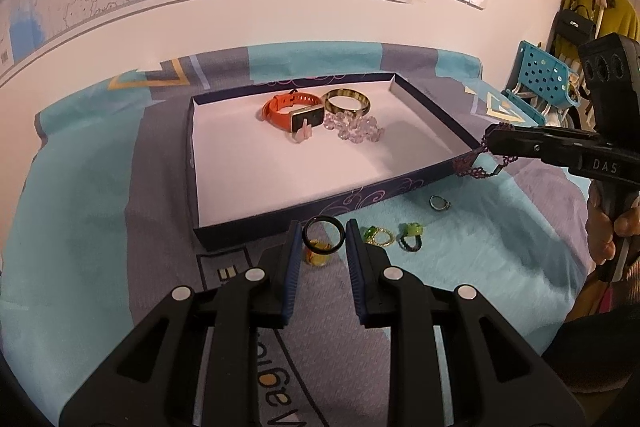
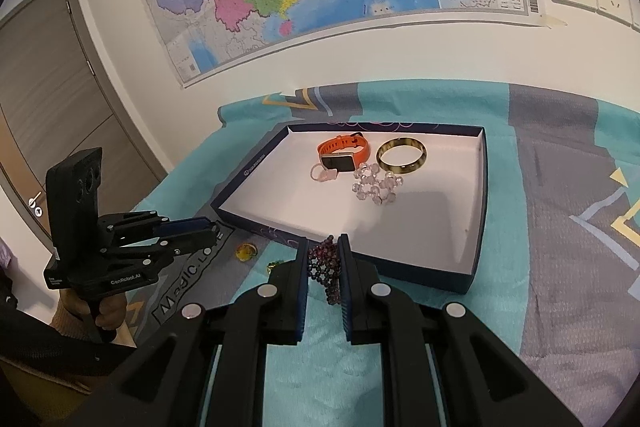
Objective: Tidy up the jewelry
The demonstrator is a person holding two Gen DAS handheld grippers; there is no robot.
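My left claw (image 1: 324, 239) pinches a thin black ring (image 1: 324, 235) by its rim, just short of the box (image 1: 320, 205); right claw (image 2: 324, 259) clamps a dark beaded bracelet (image 2: 322, 265) at the box's near edge. Carry both over the low cardboard wall, release on the smooth white floor clear of the watch (image 1: 294, 111), glossy bangle (image 1: 347, 101), clear beads (image 1: 354, 127).

1. Right tongs (image 2: 324, 263) are clamped on a dark red beaded bracelet (image 2: 322, 269), held just in front of the box's near edge.
2. Inside the open box (image 2: 478, 211): orange watch (image 2: 344, 153), brown bangle (image 2: 402, 155), clear bead bracelet (image 2: 376, 185), small pink piece (image 2: 325, 174).
3. Left tongs (image 2: 218, 229) are seen at left, beside a yellow ring (image 2: 245, 251) on the patterned cloth (image 2: 560, 267).
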